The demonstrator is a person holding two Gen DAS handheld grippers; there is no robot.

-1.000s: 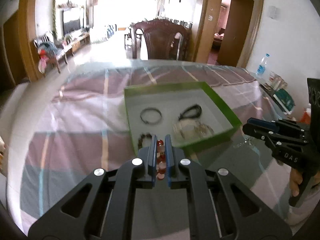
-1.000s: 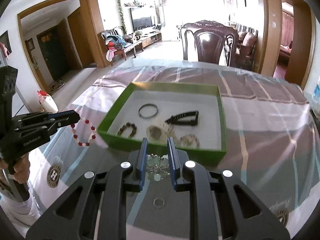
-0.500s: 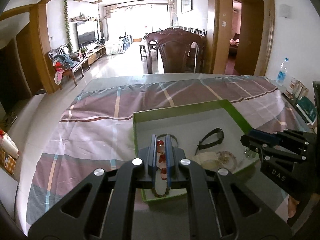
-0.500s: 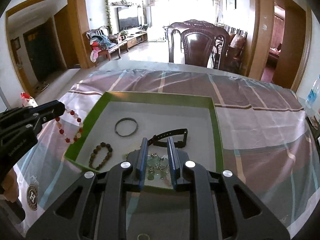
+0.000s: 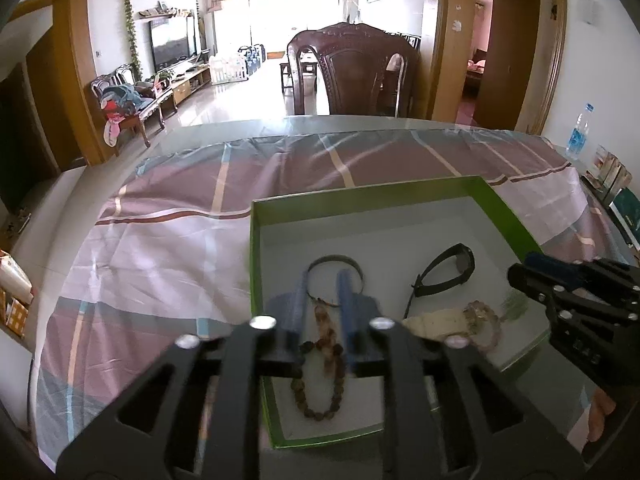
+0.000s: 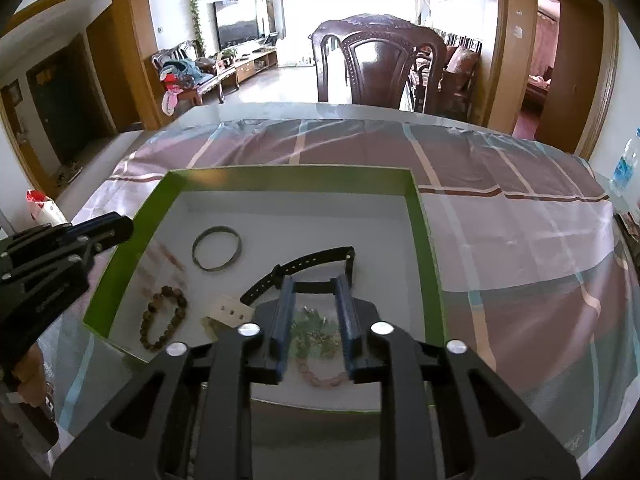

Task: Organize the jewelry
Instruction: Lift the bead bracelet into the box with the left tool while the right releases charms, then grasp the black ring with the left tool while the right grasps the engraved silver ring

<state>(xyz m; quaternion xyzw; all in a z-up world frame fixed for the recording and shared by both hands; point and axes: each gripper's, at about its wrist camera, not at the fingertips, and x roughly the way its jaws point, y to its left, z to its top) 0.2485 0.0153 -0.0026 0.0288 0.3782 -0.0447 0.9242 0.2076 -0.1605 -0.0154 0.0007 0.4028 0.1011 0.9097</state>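
Since half a second before, both strings had been let go: the left gripper [image 5: 323,304] was parted above the falling red bead bracelet [image 5: 325,334], the right gripper [image 6: 315,312] parted above the green charm bracelet [image 6: 314,330], evidently so each dropped into the green box [image 6: 424,236].

This is a lived-in home, seen from a dining table [image 5: 168,240] spread with a plaid cloth. At twelve o'clock a carved dark wooden chair [image 5: 352,72] stands at the table's far edge. Beyond it a bright living room opens, with a television [image 5: 172,44] and cluttered armchairs [image 5: 128,100] at ten o'clock and a doorway to a pink bedroom [image 5: 478,64] at two o'clock.
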